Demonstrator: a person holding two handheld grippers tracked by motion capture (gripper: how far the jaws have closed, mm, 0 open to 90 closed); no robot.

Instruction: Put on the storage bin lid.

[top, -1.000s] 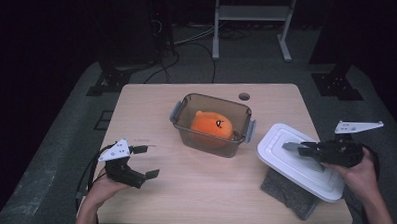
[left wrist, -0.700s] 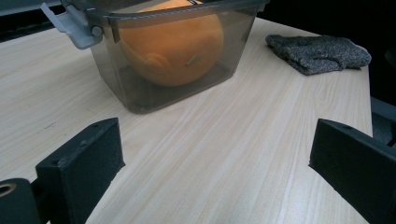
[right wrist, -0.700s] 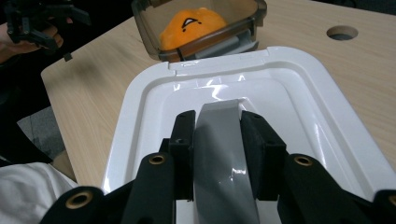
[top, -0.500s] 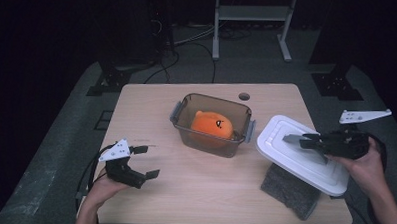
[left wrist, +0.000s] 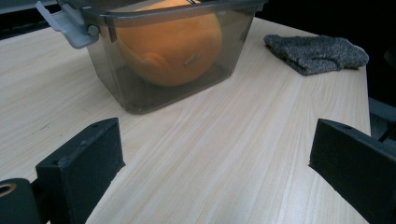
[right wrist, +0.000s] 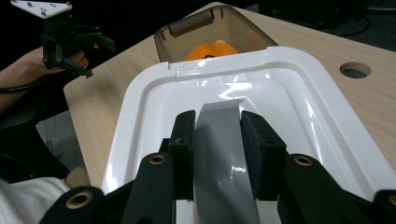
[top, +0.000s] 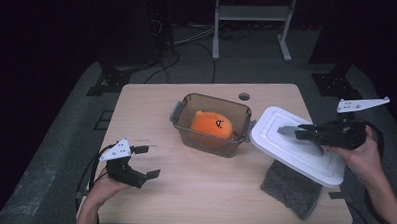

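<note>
Right gripper (top: 290, 130), held level in the person's right hand (top: 361, 156), clamps the grey handle (right wrist: 223, 140) of a white lid (top: 295, 144); in the right gripper view both black jaws press against the sides of that handle. Lid tilted, raised off the table (top: 151, 115), its near corner close beside the right end of the container (top: 211, 123) and its lower edge above a grey cloth (top: 293, 186). Container: a smoky clear plastic box, uncovered, standing upright near the middle of the table, with grey latches at both ends. Inside it lies an orange plush toy (top: 212, 126), pressed against the wall as seen in the left gripper view (left wrist: 169, 44). Cloth lies flat to the right of the container, toward the person's edge of the table. A round hole (top: 244, 96) in the tabletop sits just behind the container. Left gripper (top: 147, 161), in the left hand (top: 104, 185), rests to the left of the container and well apart from it, jaws spread wide with nothing between them, pointing at the container's side.
</note>
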